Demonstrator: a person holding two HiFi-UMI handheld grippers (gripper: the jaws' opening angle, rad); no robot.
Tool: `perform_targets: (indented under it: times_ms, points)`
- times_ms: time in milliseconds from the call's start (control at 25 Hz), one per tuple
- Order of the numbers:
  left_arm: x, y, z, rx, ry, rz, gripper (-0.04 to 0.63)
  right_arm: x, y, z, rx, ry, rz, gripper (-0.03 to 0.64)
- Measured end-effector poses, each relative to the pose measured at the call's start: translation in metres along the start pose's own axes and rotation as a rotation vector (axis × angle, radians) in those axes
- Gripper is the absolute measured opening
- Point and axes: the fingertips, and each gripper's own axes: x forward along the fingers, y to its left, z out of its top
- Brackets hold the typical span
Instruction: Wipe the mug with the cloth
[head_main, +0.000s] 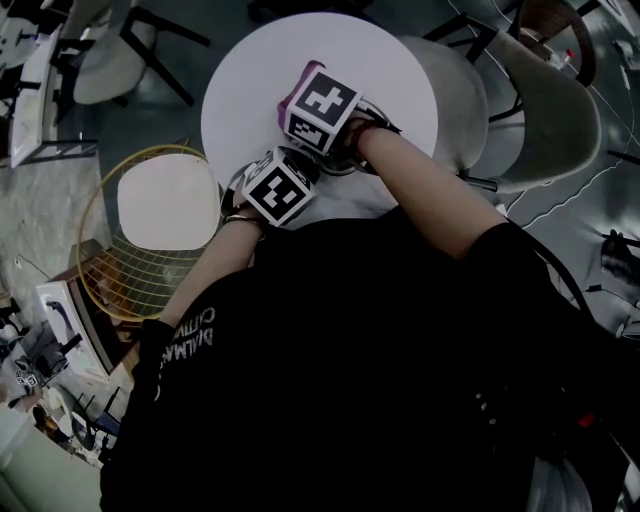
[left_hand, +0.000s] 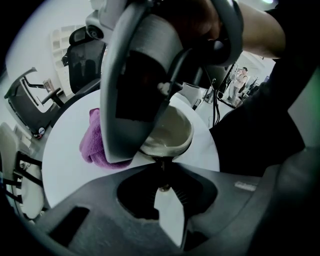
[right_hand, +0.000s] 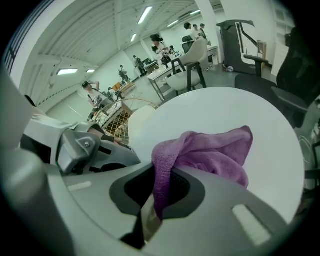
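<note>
Round white worktop (right_hand: 225, 107): left claw (left_hand: 162, 167) pinches the rigid, probably slippery mug (left_hand: 172, 132) by its rim; right claw (right_hand: 157, 200) clamps a fold of soft, light cloth (right_hand: 210, 150).

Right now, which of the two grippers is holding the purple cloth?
The right gripper: the purple cloth is pinched between its jaws. The left gripper grips the mug by its rim instead.
</note>
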Motion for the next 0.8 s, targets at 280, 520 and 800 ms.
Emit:
perform_targets:
  times_ms: [280, 520, 800]
  points:
    - [0.000, -0.003, 0.001, -0.004, 0.003, -0.001, 0.061, -0.007, -0.005, 0.001, 0.085, -0.055, 0.005, 0.031]
    - [0.001, -0.003, 0.002, -0.007, 0.007, 0.003, 0.061, -0.014, -0.013, 0.001, 0.158, -0.093, 0.012, 0.031]
    - [0.000, -0.003, 0.002, -0.010, 0.015, 0.009, 0.061, -0.024, -0.026, -0.002, 0.246, -0.144, 0.017, 0.031]
